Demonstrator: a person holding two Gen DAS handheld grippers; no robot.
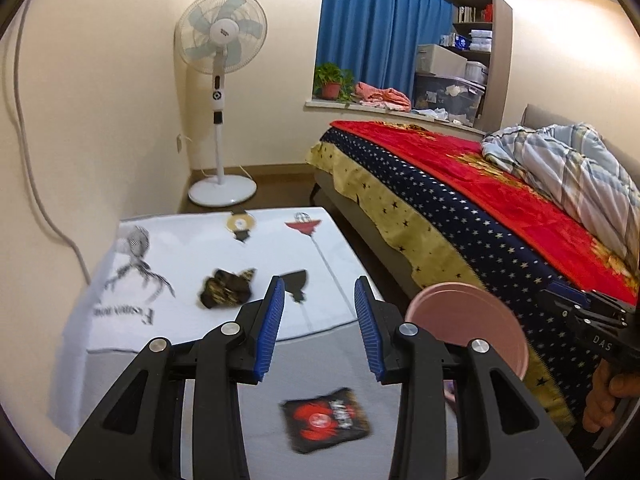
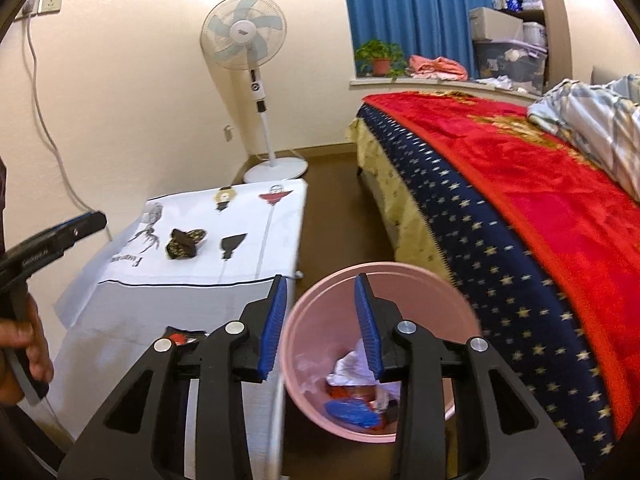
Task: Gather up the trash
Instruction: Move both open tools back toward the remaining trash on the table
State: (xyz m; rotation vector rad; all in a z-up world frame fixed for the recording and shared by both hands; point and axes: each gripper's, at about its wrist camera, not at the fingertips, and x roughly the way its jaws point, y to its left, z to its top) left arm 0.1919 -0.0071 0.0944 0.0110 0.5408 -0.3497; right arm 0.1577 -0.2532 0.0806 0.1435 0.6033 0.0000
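Note:
A crumpled black-and-gold wrapper (image 1: 226, 294) lies on the white printed cloth of the table (image 1: 192, 320). A black-and-red packet (image 1: 324, 420) lies nearer, on the grey part. My left gripper (image 1: 320, 280) hangs open above the table between the two, with nothing in it. The pink bin (image 2: 420, 296) stands on the floor between table and bed and holds white paper, a blue wrapper and red scraps. My right gripper (image 2: 321, 278) is open over the bin's near rim and holds nothing. In the right wrist view the wrapper (image 2: 185, 243) is visible, and the packet (image 2: 180, 336) is mostly hidden behind a finger.
A bed (image 2: 520, 200) with a red and starred blanket runs along the right, close to the bin. A white standing fan (image 1: 220, 80) is in the far corner. A grey cable (image 1: 36, 184) hangs down the left wall. A narrow strip of brown floor (image 2: 332, 208) separates table and bed.

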